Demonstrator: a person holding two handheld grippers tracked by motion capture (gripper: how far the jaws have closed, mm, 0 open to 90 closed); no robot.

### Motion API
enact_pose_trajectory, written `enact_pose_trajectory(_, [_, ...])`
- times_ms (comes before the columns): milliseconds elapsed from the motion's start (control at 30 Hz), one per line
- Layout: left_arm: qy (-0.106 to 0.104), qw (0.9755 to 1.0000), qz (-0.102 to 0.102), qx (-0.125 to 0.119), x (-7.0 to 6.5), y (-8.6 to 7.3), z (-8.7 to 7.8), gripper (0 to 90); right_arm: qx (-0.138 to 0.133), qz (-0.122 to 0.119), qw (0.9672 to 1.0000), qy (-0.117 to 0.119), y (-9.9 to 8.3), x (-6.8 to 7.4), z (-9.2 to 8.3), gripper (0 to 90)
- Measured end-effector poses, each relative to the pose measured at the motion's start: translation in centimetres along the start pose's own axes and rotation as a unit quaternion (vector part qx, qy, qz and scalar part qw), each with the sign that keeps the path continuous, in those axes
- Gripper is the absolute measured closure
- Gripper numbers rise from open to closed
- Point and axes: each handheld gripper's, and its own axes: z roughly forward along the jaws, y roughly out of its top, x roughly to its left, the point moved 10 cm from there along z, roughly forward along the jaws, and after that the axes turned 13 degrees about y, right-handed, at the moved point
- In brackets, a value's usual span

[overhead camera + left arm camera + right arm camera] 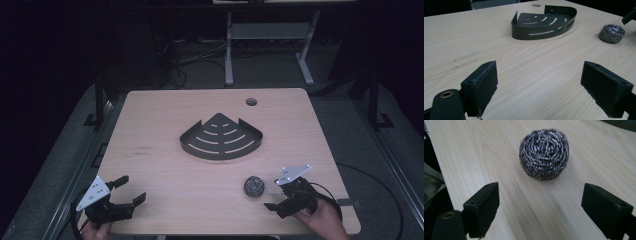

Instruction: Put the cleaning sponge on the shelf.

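Observation:
A round steel-wool scourer (pixel 254 186) lies on the wooden table near the front right. My right gripper (pixel 272 194) rests just right of it, open, jaws pointing at it. In the right gripper view the scourer (pixel 544 152) sits a short way beyond the open gripper (pixel 540 207), untouched. A black slotted corner basket (pixel 187 145) lies empty at the table's middle. My left gripper (pixel 131 190) is open at the front left corner. In the left gripper view the left gripper (pixel 544 85) holds nothing, with the basket (pixel 536 33) and scourer (pixel 612 33) far ahead.
The table (pixel 165 185) has a round cable hole (pixel 251 101) at the back and faint dark marks (pixel 142 151) left of the basket. Beyond it stand a white desk frame (pixel 229 55) and floor cables. The right gripper's jaw tip (pixel 630 16) shows past the scourer.

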Motion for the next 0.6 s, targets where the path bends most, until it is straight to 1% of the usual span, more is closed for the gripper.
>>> enact_pose_trajectory(33, [0.000,1.0000,0.001,0.000,0.0,0.0,0.0,13.3,0.002,0.000,1.0000,0.001,0.2,0.0,0.1,14.4])
enact_pose_trajectory(100, [0.001,1.0000,-0.001,-0.002,0.1,0.0,0.0,13.3,0.014,-0.005,0.9999,0.002,0.7,-0.2,0.5,14.4])
enact_pose_trajectory(133, [0.001,1.0000,-0.001,-0.002,0.1,0.0,0.0,13.3,0.014,-0.005,0.9999,0.002,0.7,-0.2,0.5,14.4])
enact_pose_trajectory(233, [0.002,1.0000,-0.002,-0.001,0.2,0.0,0.0,13.2,0.022,-0.012,0.9997,0.003,1.6,-0.4,1.2,14.4])
enact_pose_trajectory(333, [0.002,1.0000,-0.002,-0.002,0.2,0.0,-0.1,13.3,0.027,-0.014,0.9995,0.006,1.9,-0.5,1.5,14.4])
enact_pose_trajectory(467, [0.002,1.0000,-0.004,-0.003,0.2,0.0,-0.1,13.3,0.040,-0.020,0.9989,0.011,2.4,-0.6,2.0,14.4])
enact_pose_trajectory(500, [0.002,1.0000,-0.002,-0.002,0.2,0.0,-0.1,13.2,0.047,-0.021,0.9986,0.011,2.5,-0.8,2.2,14.4])
enact_pose_trajectory(567, [0.002,1.0000,-0.003,-0.001,0.2,0.0,-0.1,13.2,0.049,-0.020,0.9986,0.012,2.6,-0.8,2.3,14.4])
enact_pose_trajectory(600, [0.002,1.0000,-0.003,-0.002,0.2,0.0,-0.1,13.3,0.054,-0.023,0.9982,0.012,2.8,-1.0,2.6,14.4])
